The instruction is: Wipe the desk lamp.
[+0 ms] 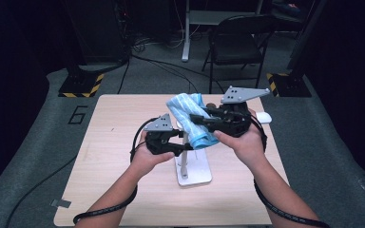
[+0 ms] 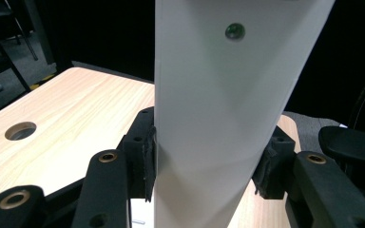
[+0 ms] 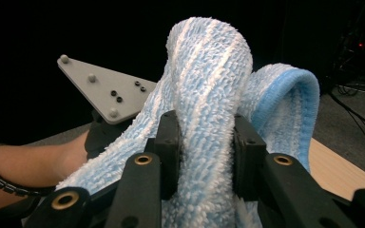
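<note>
A pale wood-grain table w/ rounded corners (image 1: pixel 109 190) is seen from above, set on grey carpet, w/ a black folding chair (image 1: pixel 237 45) well beyond its far edge. Near the table's middle a white stand (image 1: pixel 195 173) is placed: flat base w/ an upright white panel rising from it. In the left gripper view that panel (image 2: pixel 218 118) is seen close up, w/ a small dark screw near its top.

A fluffy towel w/ light-blue & white stripes (image 1: pixel 190 116) is held above the stand, towards the far side, draped & bunched. In the right gripper view the towel (image 3: pixel 209 95) is seen pinched into a thick fold, w/ a blue-edged loop hanging at the right.

The left gripper (image 1: pixel 183 145) is clamped on the upright panel, one pad on each edge. The right gripper (image 1: pixel 204 118) is closed on the towel, the fold squeezed between its pads. A small white object (image 1: pixel 264 117) lies on the table by the right hand; what it is can't be told.
</note>
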Demonstrator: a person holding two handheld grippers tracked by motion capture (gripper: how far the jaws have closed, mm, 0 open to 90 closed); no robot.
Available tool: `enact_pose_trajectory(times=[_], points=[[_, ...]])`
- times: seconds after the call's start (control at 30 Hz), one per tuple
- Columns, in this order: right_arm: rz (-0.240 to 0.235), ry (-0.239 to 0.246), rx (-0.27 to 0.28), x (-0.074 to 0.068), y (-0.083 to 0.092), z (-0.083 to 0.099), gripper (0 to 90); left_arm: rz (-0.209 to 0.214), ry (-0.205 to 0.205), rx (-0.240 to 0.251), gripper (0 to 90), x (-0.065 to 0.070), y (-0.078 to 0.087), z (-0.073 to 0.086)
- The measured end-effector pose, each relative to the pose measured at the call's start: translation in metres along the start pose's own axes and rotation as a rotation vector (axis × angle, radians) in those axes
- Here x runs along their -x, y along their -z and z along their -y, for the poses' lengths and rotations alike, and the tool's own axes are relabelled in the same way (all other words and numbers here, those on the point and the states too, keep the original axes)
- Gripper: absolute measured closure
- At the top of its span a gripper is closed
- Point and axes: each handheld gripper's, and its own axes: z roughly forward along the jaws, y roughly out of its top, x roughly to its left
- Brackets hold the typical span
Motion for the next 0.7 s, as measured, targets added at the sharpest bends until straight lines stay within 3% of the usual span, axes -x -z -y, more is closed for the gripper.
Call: enact_pose_trajectory(times=[0.17, 0.4, 0.47, 0.57, 0.7], points=[[-0.013, 0.007, -0.003, -0.006, -0.007, -0.004, 69.0, 0.004, 0.014, 0.026, 50.7, 0.0, -0.001, 0.004], [-0.002, 0.035, -0.023, -0.013, -0.009, -0.009, 69.1, -0.001, 0.02, 0.014, 50.7, 0.001, -0.003, 0.004], [-0.01, 0.044, -0.021, -0.012, -0.009, -0.008, 69.2, -0.004, 0.017, 0.009, 50.8, 0.002, -0.003, 0.004], [-0.032, 0.016, -0.007, -0.005, -0.006, -0.004, 69.2, -0.008, 0.009, 0.009, 50.9, 0.002, -0.004, 0.004], [-0.009, 0.007, -0.009, 0.005, 0.003, 0.002, 69.2, -0.011, 0.002, -0.005, 51.0, 0.001, -0.001, 0.004]])
